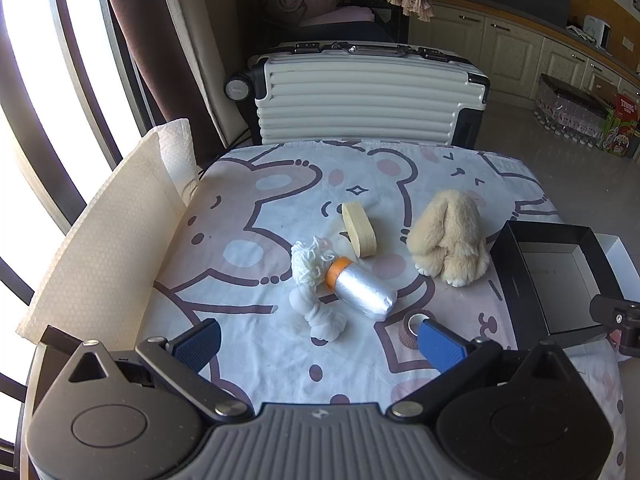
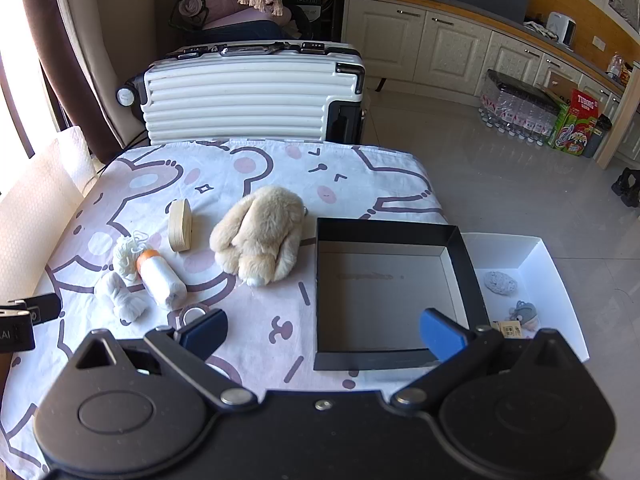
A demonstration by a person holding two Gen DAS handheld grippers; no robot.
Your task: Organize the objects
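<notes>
On the patterned cloth lie a beige plush rabbit, a cream tape roll, a silver thread spool with an orange cap, a white yarn bundle and a small brown tape ring. A black open box stands at the right, its inside bare. My left gripper is open and empty, just short of the yarn. My right gripper is open and empty over the box's near edge.
A white tray beyond the black box holds a grey cloth ball and a small grey plush. A white suitcase stands behind the table. A paper towel sheet rises along the left edge.
</notes>
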